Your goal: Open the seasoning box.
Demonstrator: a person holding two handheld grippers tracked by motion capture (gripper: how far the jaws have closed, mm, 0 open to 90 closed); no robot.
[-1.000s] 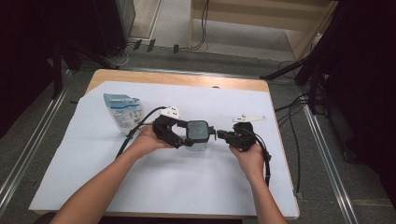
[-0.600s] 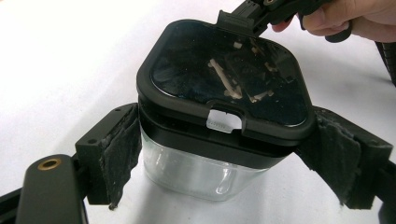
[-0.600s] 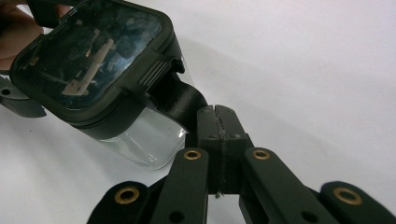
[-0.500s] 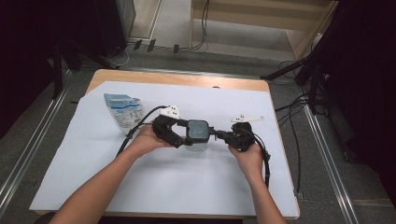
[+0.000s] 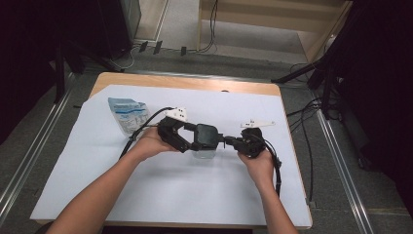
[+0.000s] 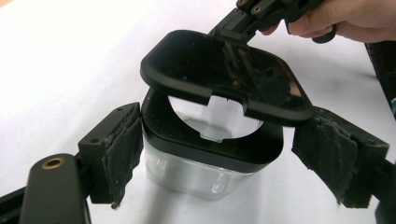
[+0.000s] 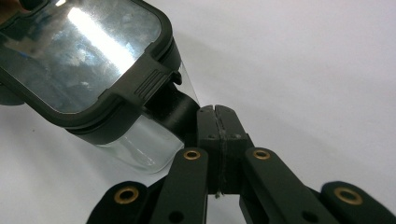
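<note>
A white sheet (image 5: 160, 195) is covering most of a wooden table (image 5: 195, 82), whose bare edge is showing at the far side. Two forearms are coming in from the near edge and meeting over the middle of the sheet. To the far left on the sheet a blue-and-white pouch (image 5: 127, 113) is lying flat, well apart from the hands. Beyond the table, grey floor is running between metal rails, cables are trailing across it, and pale wooden furniture is standing at the back between dark areas.

At the middle of the sheet a clear container (image 6: 196, 172) with a black rim is standing on the white surface. In the left gripper view, the left gripper (image 6: 215, 161) is reaching around it: its padded jaws are standing wide, one at each side of the container, the left pad just beside the wall, the right one apart from it; whether either is pressing is not clear. The black lid (image 6: 229, 74) is tilting above the container's mouth, lifted on the near side.

The right gripper (image 7: 217, 114) is coming in from the right with its jaws clenched together, and their tips are sitting against the lid's latch tab (image 7: 149, 84); whether they are pinching it cannot be told from here.
</note>
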